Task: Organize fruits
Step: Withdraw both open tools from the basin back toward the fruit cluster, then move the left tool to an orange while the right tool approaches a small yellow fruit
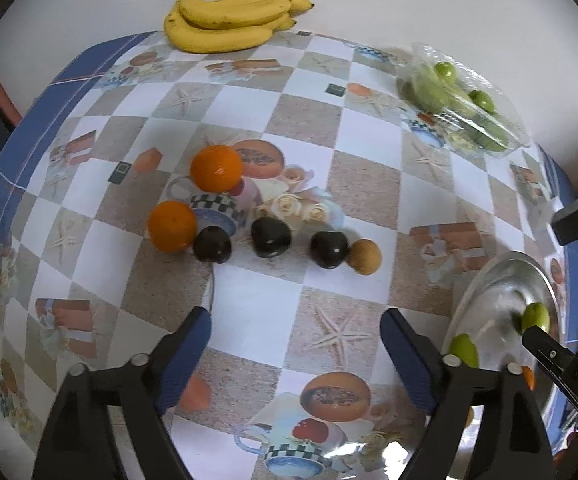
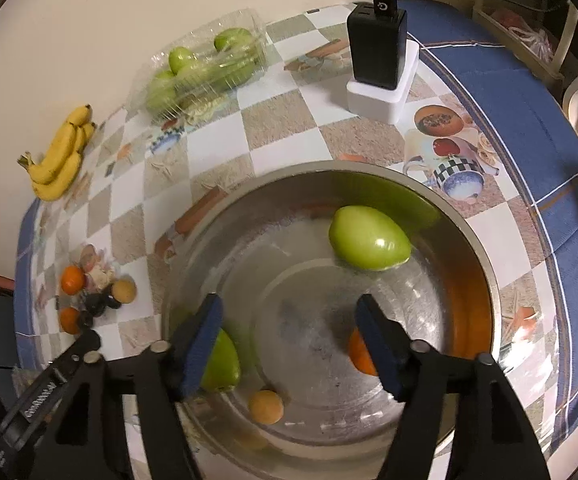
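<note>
In the left wrist view my left gripper (image 1: 295, 328) is open and empty above the tablecloth, short of a cluster of fruit: two oranges (image 1: 216, 168), three dark avocados (image 1: 271, 237) and a small tan fruit (image 1: 365, 257). In the right wrist view my right gripper (image 2: 289, 320) is open and empty over a steel bowl (image 2: 485, 264). The bowl holds a green fruit (image 2: 369, 238) at its far side, another green fruit (image 2: 221, 364) by the left finger, an orange (image 2: 361, 354) behind the right finger and a small tan fruit (image 2: 265, 407).
A banana bunch (image 1: 229, 20) lies at the table's far edge by the wall. A clear plastic box of green fruit (image 2: 205, 76) sits near it. A black charger on a white block (image 2: 377, 64) stands at the far right. The bowl (image 1: 489, 300) is right of my left gripper.
</note>
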A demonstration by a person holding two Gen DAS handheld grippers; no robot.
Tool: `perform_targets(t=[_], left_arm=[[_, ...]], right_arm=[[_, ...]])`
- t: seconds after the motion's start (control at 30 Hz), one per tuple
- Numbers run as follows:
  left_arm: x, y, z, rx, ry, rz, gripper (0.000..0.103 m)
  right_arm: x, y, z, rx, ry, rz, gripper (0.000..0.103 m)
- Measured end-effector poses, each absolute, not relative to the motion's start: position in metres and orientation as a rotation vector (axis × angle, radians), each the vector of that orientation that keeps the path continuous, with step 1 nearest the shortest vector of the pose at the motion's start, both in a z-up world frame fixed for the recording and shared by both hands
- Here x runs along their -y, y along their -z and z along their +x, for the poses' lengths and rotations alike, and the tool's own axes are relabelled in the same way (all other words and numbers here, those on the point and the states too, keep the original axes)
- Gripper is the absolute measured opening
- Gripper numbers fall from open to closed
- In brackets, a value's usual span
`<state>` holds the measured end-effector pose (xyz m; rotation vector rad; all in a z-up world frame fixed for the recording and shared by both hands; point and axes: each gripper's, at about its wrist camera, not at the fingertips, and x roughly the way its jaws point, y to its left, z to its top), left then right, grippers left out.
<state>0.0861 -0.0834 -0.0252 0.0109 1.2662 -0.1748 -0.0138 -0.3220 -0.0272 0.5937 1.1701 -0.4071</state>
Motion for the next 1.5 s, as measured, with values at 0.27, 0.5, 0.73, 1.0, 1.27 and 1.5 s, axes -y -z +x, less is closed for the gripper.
perform_targets(t=[0.27,0.5,0.73,1.0,1.27,1.5], left_arm=[[0.079,0.032,0.089,-1.262,0.125,0.026,0.102],[0.074,0.029,0.09,-1.225,0.098,0.049,0.103],[0.071,0.025,0.093,-1.199,0.094,0.062,0.103],[0.057,0.013,0.1,-1.142,0.077,0.1,0.103],[0.027,0.007,0.111,-1.121,0.019,0.105,0.103],[0.002,0.005,0.119,-1.117,-0.02,0.073,0.103]], right_arm=[[0.32,0.035,-0.011,-1.17,0.41,0.58,0.086],[0.319,0.033,-0.011,-1.139,0.418,0.579,0.103],[0.318,0.031,-0.011,-1.123,0.418,0.591,0.103],[0.3,0.029,0.0,-1.111,0.327,0.592,0.103],[0.263,0.027,0.015,-1.118,0.248,0.506,0.103],[0.235,0.029,0.028,-1.115,0.185,0.471,0.103]])
